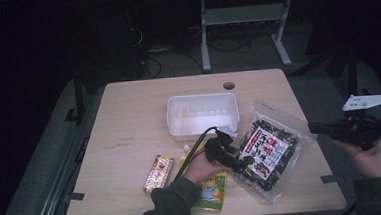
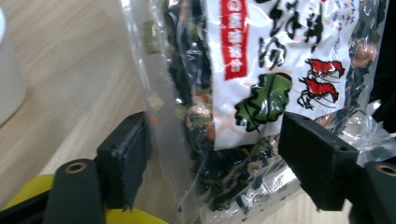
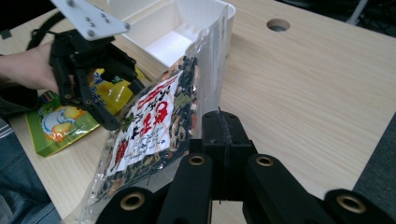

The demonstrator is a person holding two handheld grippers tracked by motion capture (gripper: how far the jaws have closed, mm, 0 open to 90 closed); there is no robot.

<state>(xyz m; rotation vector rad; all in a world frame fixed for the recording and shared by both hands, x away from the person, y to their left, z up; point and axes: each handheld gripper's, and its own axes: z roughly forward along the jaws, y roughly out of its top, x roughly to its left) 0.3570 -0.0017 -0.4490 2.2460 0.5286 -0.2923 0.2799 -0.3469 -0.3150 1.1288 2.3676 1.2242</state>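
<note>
On the wooden table [image 1: 128, 111], a white tray [image 1: 202, 115] sits far centre. A gold bar packet [image 1: 158, 172] lies near left, beside a yellow-green pouch [image 1: 211, 190].

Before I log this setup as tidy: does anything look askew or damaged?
Only the seaweed snack bag: it lies diagonally with one corner overhanging the white tray's rim, the open left claw straddling its lower edge. No tear or spill shows.
</note>
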